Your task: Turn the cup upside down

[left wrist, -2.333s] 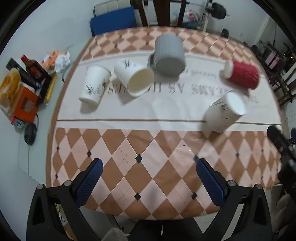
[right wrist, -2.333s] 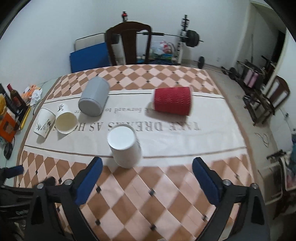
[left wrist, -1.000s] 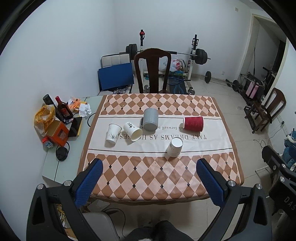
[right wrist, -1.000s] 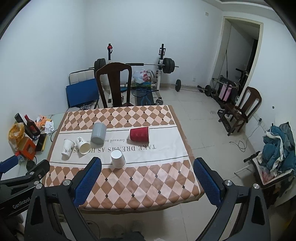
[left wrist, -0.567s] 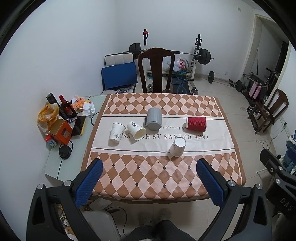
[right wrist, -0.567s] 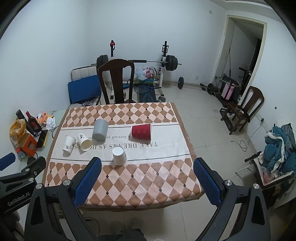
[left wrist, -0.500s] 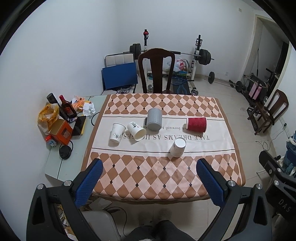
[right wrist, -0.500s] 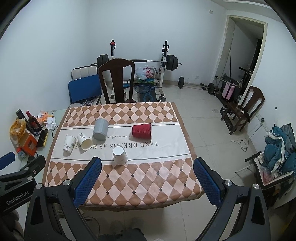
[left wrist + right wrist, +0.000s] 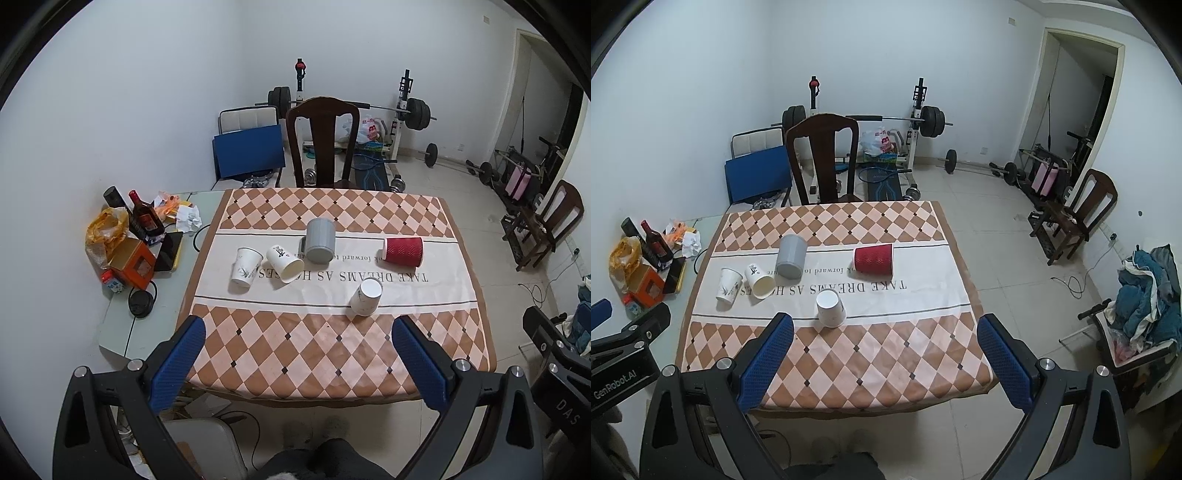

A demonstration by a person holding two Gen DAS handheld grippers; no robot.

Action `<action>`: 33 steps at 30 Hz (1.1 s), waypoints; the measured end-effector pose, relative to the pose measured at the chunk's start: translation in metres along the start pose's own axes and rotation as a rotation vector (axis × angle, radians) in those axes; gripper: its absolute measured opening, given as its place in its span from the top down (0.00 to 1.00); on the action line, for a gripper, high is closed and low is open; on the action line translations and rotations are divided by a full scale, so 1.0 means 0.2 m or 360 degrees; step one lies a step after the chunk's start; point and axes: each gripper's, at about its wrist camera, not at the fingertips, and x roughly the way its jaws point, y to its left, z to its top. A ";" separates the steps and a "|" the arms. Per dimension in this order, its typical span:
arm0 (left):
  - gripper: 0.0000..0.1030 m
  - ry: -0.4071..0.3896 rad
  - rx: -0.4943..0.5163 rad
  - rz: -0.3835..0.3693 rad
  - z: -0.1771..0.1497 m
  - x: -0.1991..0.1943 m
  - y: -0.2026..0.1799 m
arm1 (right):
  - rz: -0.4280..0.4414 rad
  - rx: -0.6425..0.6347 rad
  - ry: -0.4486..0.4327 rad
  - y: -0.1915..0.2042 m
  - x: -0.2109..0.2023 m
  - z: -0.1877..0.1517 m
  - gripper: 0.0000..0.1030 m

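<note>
Left gripper (image 9: 297,363): held high and back from the table, jaws spread wide, nothing between the blue pads (image 9: 176,363).
Right gripper (image 9: 884,362): also raised and back from the table edge, jaws wide apart, holding nothing; its body shows at the right edge of the left wrist view.
Table (image 9: 332,362): covered by a diamond-patterned cloth with a white printed band across the middle; all five cups sit on or at the edge of that band.
White cup (image 9: 365,296): standing mouth down, flat base up, at the near edge of the band, nearest both grippers, well apart from the other cups.
Red cup (image 9: 402,251): ribbed, lying on its side at the right of the band.
Grey mug (image 9: 320,245): ribbed, tipped over with its base toward the cameras, near the middle at the far edge of the band.
Printed cup (image 9: 284,258): lying on its side, mouth toward the cameras, just left of the grey mug.
Upright cup (image 9: 245,267): standing mouth up at the left end, just beside the printed cup.
Side table (image 9: 118,332): left of the main table, carrying a bottle (image 9: 142,219), an orange box (image 9: 135,263), a yellow bag (image 9: 103,234) and crumpled paper (image 9: 188,218).
Chair (image 9: 323,142): dark wood, at the far side of the table.
Barbell rack (image 9: 402,110): against the back wall behind the chair.
</note>
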 end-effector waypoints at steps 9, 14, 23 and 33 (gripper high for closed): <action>0.00 0.0004 -0.0001 0.0002 0.02 0.00 0.00 | 0.0002 0.0002 0.0001 0.01 0.00 0.01 0.02; 0.00 0.0007 -0.0002 -0.0002 0.01 0.01 0.00 | -0.0001 0.0001 0.0000 0.01 0.00 0.01 0.02; 0.00 0.0013 0.0000 -0.0009 0.02 0.00 0.01 | -0.0002 -0.0007 0.0006 0.01 -0.01 0.02 0.02; 0.00 0.0015 0.0008 -0.0011 0.02 0.00 0.03 | 0.0000 -0.0015 0.0009 0.04 -0.01 0.03 0.02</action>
